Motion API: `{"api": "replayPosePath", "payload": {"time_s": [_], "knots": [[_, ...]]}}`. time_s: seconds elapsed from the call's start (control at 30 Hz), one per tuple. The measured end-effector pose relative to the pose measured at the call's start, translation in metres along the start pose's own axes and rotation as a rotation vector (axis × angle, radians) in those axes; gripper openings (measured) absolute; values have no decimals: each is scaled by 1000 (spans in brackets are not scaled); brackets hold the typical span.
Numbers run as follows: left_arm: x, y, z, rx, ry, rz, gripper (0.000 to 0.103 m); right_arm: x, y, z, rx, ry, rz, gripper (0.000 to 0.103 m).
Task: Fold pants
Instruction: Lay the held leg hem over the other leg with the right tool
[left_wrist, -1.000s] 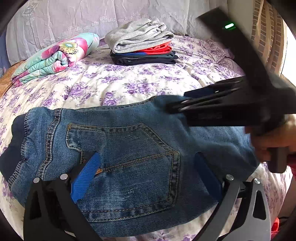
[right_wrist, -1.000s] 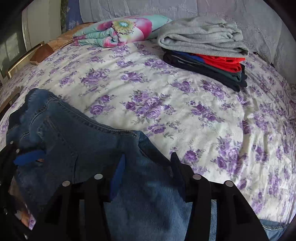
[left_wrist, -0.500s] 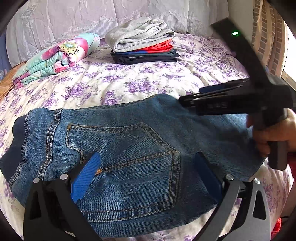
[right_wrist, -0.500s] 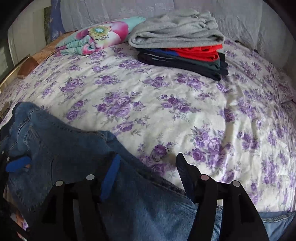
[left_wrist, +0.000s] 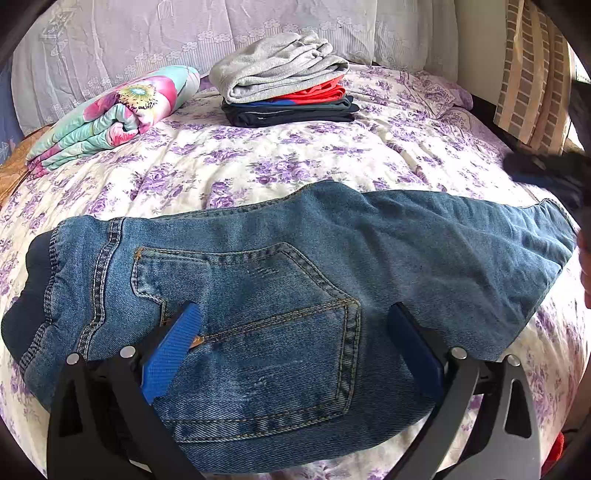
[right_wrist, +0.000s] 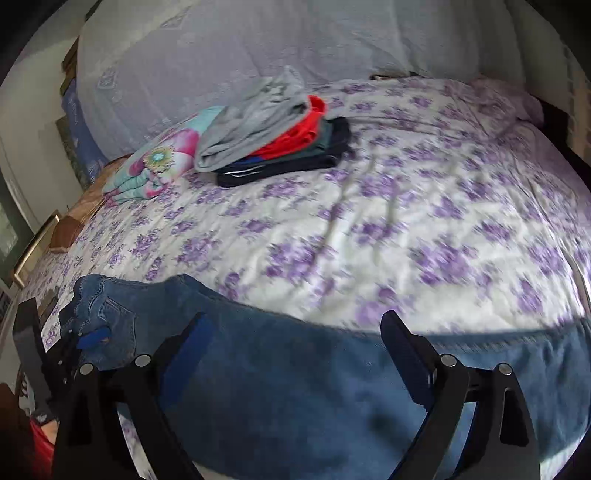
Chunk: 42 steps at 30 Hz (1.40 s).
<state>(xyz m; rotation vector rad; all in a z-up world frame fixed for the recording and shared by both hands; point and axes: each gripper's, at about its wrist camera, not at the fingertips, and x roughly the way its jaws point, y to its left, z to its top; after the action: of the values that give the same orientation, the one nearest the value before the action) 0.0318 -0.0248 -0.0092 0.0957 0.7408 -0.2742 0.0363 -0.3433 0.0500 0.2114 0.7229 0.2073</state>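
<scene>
Right hand-held gripper (right_wrist: 291, 362) withdrawn, jeans (left_wrist: 295, 295) seemingly flat

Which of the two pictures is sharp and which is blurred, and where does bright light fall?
Left wrist view: sharp, the stitching on the jeans is crisp, and the bedspread is evenly lit. Right wrist view: blurred, the purple flowers on the bedspread are smeared; a brighter patch lies on the jeans at lower right.

The blue denim pants (left_wrist: 295, 266) lie flat across the near part of the bed (left_wrist: 258, 162), folded lengthwise, back pocket up. The dark elastic waistband sits at the left end, the leg running to the right, its surface lightly creased.
</scene>
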Motion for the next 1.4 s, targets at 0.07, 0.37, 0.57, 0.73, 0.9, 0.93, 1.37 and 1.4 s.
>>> {"api": "replayPosePath", "payload": {"time_s": [0.07,0.37,0.57,0.73,0.9,0.93,1.37,1.4], "knots": [[0,-1,-1,1,0,2,99,-30,-41,-28,118,-16,-17,93],[0,-1,-1,7,2,6,99,-133,-163,-141,556,-92,-122,93],[0,-1,0,7,2,6,99,-121,-194,-144,674,-176,-24,93],[0,-1,0,6,1,5,99,-99,-204,-126,702,-211,13,91],[0,-1,0,6,1,4,99,-76,-213,-120,718,-224,-17,53],[0,-1,0,6,1,5,99,-75,-214,-121,721,-231,-18,51],[-24,11,-2,-70,-89,43,98,-116,-114,-72,382,-442,-90,18],[-31,15,-1,-86,-111,60,98,-118,-96,-63,314,-447,-88,18]]}}
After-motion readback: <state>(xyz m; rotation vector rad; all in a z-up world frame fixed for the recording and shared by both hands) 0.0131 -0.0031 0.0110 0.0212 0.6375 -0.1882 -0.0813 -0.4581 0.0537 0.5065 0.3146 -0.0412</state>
